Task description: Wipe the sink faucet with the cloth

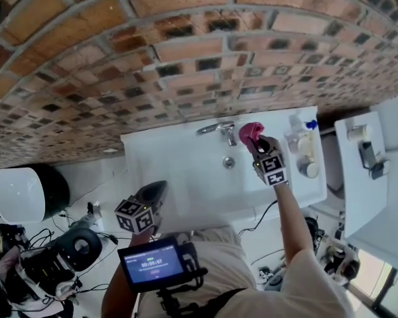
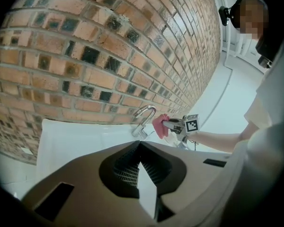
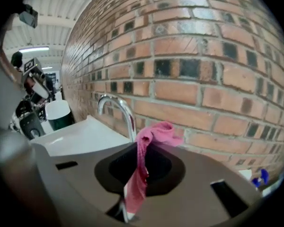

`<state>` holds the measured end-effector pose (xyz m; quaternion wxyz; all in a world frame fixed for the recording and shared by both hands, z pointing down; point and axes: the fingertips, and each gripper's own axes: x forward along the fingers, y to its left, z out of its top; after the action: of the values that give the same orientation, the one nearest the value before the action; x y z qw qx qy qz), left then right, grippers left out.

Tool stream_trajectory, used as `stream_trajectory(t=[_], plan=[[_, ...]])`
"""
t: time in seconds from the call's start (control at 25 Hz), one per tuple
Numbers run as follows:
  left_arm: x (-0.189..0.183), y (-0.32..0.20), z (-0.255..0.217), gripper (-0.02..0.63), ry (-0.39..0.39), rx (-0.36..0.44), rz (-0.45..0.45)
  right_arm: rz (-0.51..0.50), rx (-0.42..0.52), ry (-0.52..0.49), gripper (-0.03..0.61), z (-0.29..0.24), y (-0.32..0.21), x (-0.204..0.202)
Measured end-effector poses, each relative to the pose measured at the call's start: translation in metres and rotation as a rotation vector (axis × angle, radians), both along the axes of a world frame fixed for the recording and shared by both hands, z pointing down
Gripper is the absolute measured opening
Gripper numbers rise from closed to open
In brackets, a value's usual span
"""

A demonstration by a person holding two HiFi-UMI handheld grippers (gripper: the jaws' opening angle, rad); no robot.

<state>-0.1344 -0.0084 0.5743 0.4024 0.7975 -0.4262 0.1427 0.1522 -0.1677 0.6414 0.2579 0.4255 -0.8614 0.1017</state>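
The faucet [image 1: 216, 128] stands at the back edge of the white sink [image 1: 186, 164], against the brick wall [image 1: 152, 58]. Its curved spout reaches out over the basin, and the drain [image 1: 229, 161] lies in front of it.

The right claw [image 1: 257, 144] is just to the right of the faucet, pinching the pink cloth [image 1: 251, 132] between its tips. In the right gripper view the right claw [image 3: 138, 148] is pressed together on the cloth [image 3: 156, 134]. One bunched end pokes out above the tips and a strip hangs down through the gap. The faucet [image 3: 116, 110] rises just behind and to the left of that bunch. Whether cloth and faucet touch cannot be told. From the left gripper view the cloth [image 2: 160, 125] sits just beside the lower part of the faucet [image 2: 143, 117], with the right claw [image 2: 173, 124] behind it on an outstretched arm.

The left claw [image 1: 156, 192] is well apart from the faucet, in front of the sink near its left front corner. In its own view the left claw [image 2: 140, 144] has its tips pressed together with nothing between them, pointing toward the sink [image 2: 75, 138].

To the right of the faucet, at the sink's back right corner, stands a bottle with a blue cap [image 1: 310, 124].
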Motion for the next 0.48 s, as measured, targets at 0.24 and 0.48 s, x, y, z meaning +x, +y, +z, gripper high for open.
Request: stream_trajectory(t=[0.24,0.48], plan=[[-0.005,0.005,0.004,-0.003,-0.012,-0.012,-0.018,-0.186,-0.160,-0.008,0.041,0.061,-0.003,-0.035],[-0.009,0.006,0.006,-0.003,-0.025,-0.022,-0.035,-0.106,-0.299,-0.094,0.041,0.102,-0.019,-0.038]])
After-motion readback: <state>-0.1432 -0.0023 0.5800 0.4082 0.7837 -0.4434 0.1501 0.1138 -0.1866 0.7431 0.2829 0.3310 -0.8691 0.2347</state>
